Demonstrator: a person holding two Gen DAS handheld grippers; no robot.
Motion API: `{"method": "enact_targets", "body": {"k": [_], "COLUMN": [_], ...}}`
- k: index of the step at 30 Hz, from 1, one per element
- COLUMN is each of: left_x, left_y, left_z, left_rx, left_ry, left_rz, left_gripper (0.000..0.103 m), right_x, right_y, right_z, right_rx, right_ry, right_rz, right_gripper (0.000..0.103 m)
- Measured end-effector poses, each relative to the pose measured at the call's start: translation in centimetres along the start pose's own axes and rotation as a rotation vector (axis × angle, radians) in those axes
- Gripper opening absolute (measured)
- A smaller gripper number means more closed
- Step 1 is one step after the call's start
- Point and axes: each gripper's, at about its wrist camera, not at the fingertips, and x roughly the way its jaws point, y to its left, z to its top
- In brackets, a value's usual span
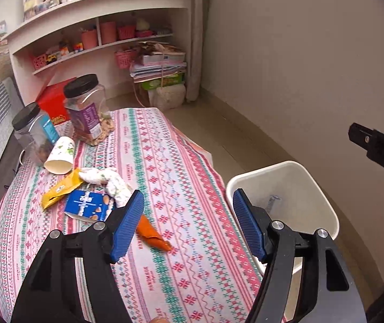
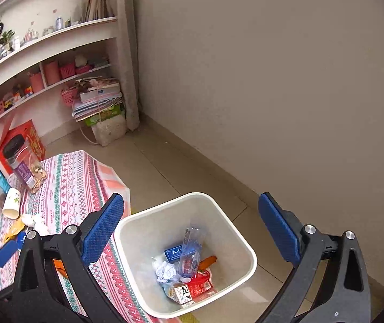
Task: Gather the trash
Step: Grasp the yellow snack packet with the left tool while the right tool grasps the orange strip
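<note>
My left gripper (image 1: 188,202) is open over the table's right side, nothing between its blue pads. On the patterned tablecloth (image 1: 165,161) lie an orange wrapper (image 1: 153,234), a blue snack packet (image 1: 88,204), a yellow wrapper (image 1: 63,187), a crumpled white tissue (image 1: 106,179) and a tipped paper cup (image 1: 60,156). My right gripper (image 2: 190,210) hangs wide open and empty above the white bin (image 2: 186,253). Inside the bin lie a plastic bottle (image 2: 189,253), a blue box (image 2: 174,251), a red packet (image 2: 200,282) and crumpled paper (image 2: 166,270).
Two black-lidded plastic jars (image 1: 87,110) stand at the table's far left, a red box (image 1: 53,102) behind them. Shelves (image 1: 98,27) and stacked books (image 1: 159,64) line the back wall. The bin (image 1: 286,185) stands on the floor beside the table's right edge, near the wall.
</note>
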Motion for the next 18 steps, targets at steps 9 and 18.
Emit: {"method": "enact_targets", "body": {"k": [9,18], "left_x": [1.1,3.3], "left_y": [7.6,14.9], "left_z": [-0.3,-0.9], "left_rx": [-0.070,-0.106], "left_ry": [0.028,0.080], "left_rz": [0.123,0.213], "left_gripper": [0.067,0.067], "right_x": [0.5,0.7], "right_y": [6.9,13.8], "right_z": [-1.3,-3.3], "right_rx": [-0.131,-0.253], "right_ry": [0.020,0.039], "right_rz": [0.050,0.114], "right_gripper": [0.096,0.096]}}
